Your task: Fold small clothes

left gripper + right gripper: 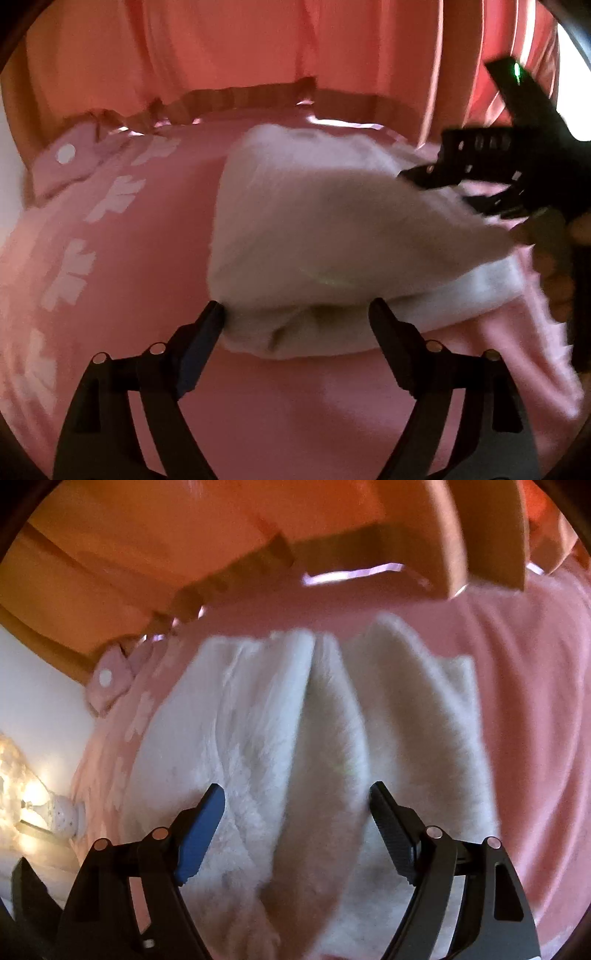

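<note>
A white fluffy garment (325, 229) lies bunched on the pink bedspread (147, 251). My left gripper (297, 314) is open, its fingertips at the garment's near edge, with cloth lying between them. In the left wrist view my right gripper (476, 188) is at the garment's right side, blurred; its jaws stand apart. In the right wrist view the right gripper (297, 795) is open just above the garment (266, 738), which lies in long folds beneath and between the fingers.
The bedspread has white flower prints (74, 269) on the left. A pink dotted pillow (70, 162) lies at the back left. Red curtains (221, 48) hang behind the bed. A lit bedside lamp (40, 805) stands at the left.
</note>
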### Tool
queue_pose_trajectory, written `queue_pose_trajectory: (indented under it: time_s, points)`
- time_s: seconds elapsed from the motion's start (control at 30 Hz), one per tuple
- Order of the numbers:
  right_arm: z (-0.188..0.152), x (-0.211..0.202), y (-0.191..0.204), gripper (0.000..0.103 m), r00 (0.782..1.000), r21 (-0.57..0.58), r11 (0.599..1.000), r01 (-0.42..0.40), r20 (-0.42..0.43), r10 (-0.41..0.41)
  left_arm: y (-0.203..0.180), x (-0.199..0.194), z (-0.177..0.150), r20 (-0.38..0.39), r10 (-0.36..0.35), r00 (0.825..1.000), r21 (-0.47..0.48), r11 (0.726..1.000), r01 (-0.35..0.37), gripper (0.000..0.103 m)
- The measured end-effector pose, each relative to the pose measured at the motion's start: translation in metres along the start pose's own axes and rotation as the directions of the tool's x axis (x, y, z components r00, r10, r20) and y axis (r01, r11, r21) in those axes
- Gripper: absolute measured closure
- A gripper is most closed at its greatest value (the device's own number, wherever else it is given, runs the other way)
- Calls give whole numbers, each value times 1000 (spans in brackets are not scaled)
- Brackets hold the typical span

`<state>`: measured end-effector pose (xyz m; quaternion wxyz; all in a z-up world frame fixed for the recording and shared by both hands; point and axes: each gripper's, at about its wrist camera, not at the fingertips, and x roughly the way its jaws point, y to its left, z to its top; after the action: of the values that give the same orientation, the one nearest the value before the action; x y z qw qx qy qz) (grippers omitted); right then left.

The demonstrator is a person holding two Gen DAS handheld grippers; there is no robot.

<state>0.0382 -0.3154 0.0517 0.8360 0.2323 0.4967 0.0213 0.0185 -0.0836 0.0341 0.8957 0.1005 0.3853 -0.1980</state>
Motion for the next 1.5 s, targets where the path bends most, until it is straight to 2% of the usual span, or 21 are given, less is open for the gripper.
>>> queue_pose_trajectory:
  time_s: [0.07, 0.13, 0.17, 0.23, 0.3, 0.43, 0.53, 0.6, 0.63, 0.7, 0.87, 0.9, 0.97, 1.07, 1.13, 1.2, 1.27, 1.37, 1.4, 1.43, 1.5]
  points:
    - [1, 5, 0, 29, 1000, 8, 1000, -6, 2, 6, 2, 10, -4, -21, 10, 1000, -14, 1000, -10, 24]
    - [2, 3, 0, 60, 999, 0, 999, -37, 13, 37, 13, 22, -5, -58, -19, 998, -70, 997, 15, 29]
    - [2, -1, 2, 85, 999, -12, 999, -29, 30, 30, 16, 24, -6, -61, -37, 997, -86, 996, 32, 38]
    - [5, -18, 0, 95, 993, -10, 997, -75, 96, 75, 22, 25, -6, -74, -100, 992, -130, 987, 90, 50]
    - [6, -51, -11, 96, 969, 19, 989, -149, 202, 142, 26, 18, -5, -68, -97, 993, -139, 986, 87, 66]
    - [-1, -113, -43, 97, 918, 41, 980, -196, 358, 169, 33, 7, 0, -51, -174, 983, -186, 969, 162, 73]
    - [-13, -101, -75, 97, 951, 113, 993, -32, 309, -5, 24, 11, -3, -64, -169, 984, -150, 976, 158, 73]
    - [-25, -59, -104, 97, 980, 159, 984, 84, 163, -110, 17, 24, -7, -92, -163, 982, -136, 979, 150, 73]
    - [-30, -41, -114, 96, 988, 182, 980, 82, 114, -103, 15, 28, -10, -98, -167, 981, -141, 978, 152, 73]
    - [-39, -48, -128, 84, 986, 233, 972, 29, 152, -65, 13, 26, -10, -93, -165, 982, -132, 980, 152, 73]
    - [-27, -113, -108, 65, 936, 201, 980, 6, 342, -76, 21, -10, -3, -59, -233, 971, -133, 966, 223, 68]
    - [-20, -112, -100, 53, 940, 176, 984, -26, 338, -35, 24, -20, 1, -39, -258, 965, -133, 959, 251, 67]
    - [-1, -96, -79, 46, 961, 113, 990, -86, 271, 53, 26, -31, 9, -9, -263, 965, -133, 957, 259, 60]
    - [22, -48, -57, 45, 988, 54, 993, -107, 120, 100, 19, -29, 19, 11, -226, 974, -118, 967, 226, 54]
    - [29, -15, -47, 47, 995, 42, 994, -101, 29, 100, 12, -20, 20, -1, -221, 975, -114, 969, 220, 54]
    - [31, -3, -35, 91, 996, 1, 996, -86, -2, 86, 4, -3, 18, -44, -210, 977, -117, 972, 204, 54]
    - [31, -42, -28, 93, 979, -17, 985, -171, 113, 172, -1, 4, 15, -52, -168, 984, -98, 982, 162, 54]
    - [15, -109, -52, 95, 905, 18, 946, -323, 298, 304, -5, 4, 10, -38, -159, 987, -58, 986, 157, 47]
    - [8, -115, -64, 95, 910, 37, 957, -286, 324, 260, -6, 4, 9, -38, -159, 987, -50, 986, 157, 40]
    - [-2, -109, -80, 95, 940, 71, 986, -148, 321, 118, -5, 7, 7, -44, -166, 985, -49, 985, 164, 40]
    - [-11, -63, -104, 95, 980, 116, 993, 39, 187, -61, -6, 15, 2, -72, -200, 977, -63, 979, 196, 40]
